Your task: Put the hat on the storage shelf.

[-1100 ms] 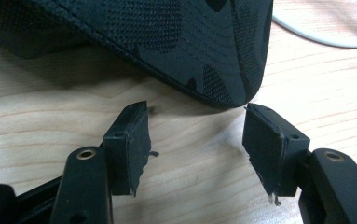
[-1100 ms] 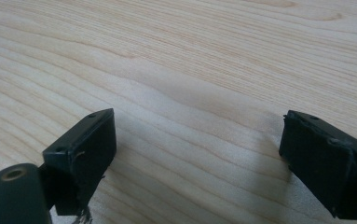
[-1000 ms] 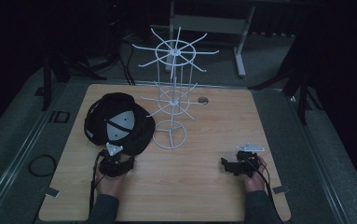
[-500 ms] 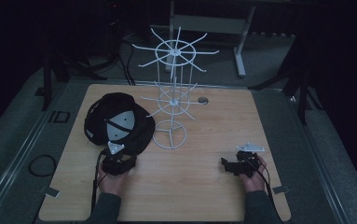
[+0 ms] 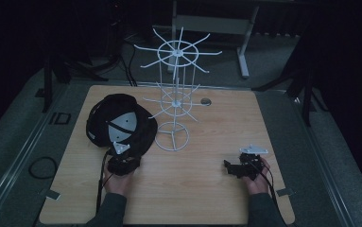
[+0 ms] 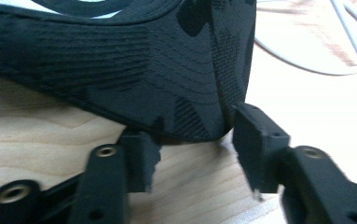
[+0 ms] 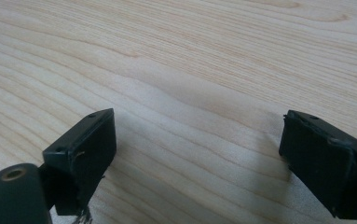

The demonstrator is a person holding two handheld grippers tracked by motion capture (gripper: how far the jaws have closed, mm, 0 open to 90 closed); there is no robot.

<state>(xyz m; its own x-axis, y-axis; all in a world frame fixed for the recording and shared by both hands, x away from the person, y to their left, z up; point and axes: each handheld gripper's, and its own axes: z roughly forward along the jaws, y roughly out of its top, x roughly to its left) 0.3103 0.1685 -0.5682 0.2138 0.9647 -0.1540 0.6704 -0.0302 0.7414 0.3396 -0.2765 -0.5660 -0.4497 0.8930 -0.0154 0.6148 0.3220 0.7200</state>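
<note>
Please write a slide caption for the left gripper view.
Open hand-held gripper straddling the edge of a black cap on a table.

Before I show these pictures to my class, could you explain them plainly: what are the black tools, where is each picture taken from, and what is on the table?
A person holds a black two-jaw gripper in each hand. The high view looks down on the light wooden table; the other two come from cameras riding on the grippers.

On the table lie a black fabric cap and a white wire display rack.

The left gripper has its jaws open around the cap's edge, not yet closed. The right gripper is open above bare wood, holding nothing.
</note>
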